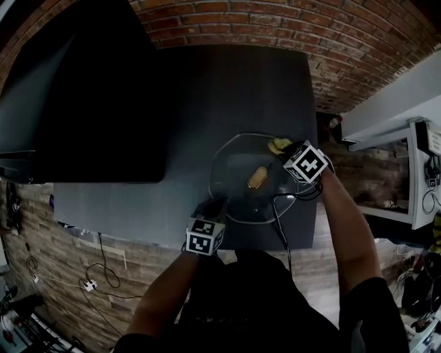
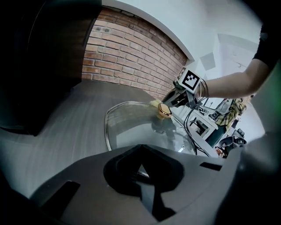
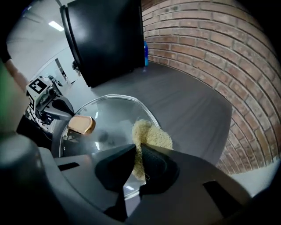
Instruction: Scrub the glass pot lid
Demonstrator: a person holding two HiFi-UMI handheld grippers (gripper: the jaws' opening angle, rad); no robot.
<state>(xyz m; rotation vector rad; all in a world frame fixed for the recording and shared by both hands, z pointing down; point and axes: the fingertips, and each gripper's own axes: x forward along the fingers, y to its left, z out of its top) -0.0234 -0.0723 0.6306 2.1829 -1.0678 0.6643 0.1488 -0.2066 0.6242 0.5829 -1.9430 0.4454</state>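
red brick wall [image 1: 275, 21] backs a dark grey bench [image 1: 227, 89] with a matte, faintly streaked top. the glass pot lid [image 1: 238, 165] lies on it near the front edge, rounded and clear, with a thin metal rim and a shiny gold knob [image 1: 257, 178] at its centre.

the left hand-held gripper [image 2: 141, 151] has its dark jaws drawn almost together. only a small sliver of gap shows, and the near rim of the lid runs through it, so it is pinching the lid's edge. its marker cube [image 1: 204, 236] sits just in front of the lid.

the right hand-held gripper [image 3: 137, 148] has its jaws narrowed onto a pale yellow scrub pad [image 3: 153, 136], coarse and fibrous with a ragged outline. the pad bulges out past the jaw tips and rests across the lid's far rim, beyond the knob from the left hand-held gripper. this one's marker cube [image 1: 305, 163] stands over the lid's right side.

a big black box-like thing [image 1: 83, 103] with a smooth face takes up the left of the bench, well apart from the lid. a small blue item [image 3: 145, 52] stands beside it by the wall, too small to identify. a black cable [image 1: 282, 234] trails from the right hand-held gripper over the bench's front edge. white shelving [image 1: 413, 172] stands off to the right.
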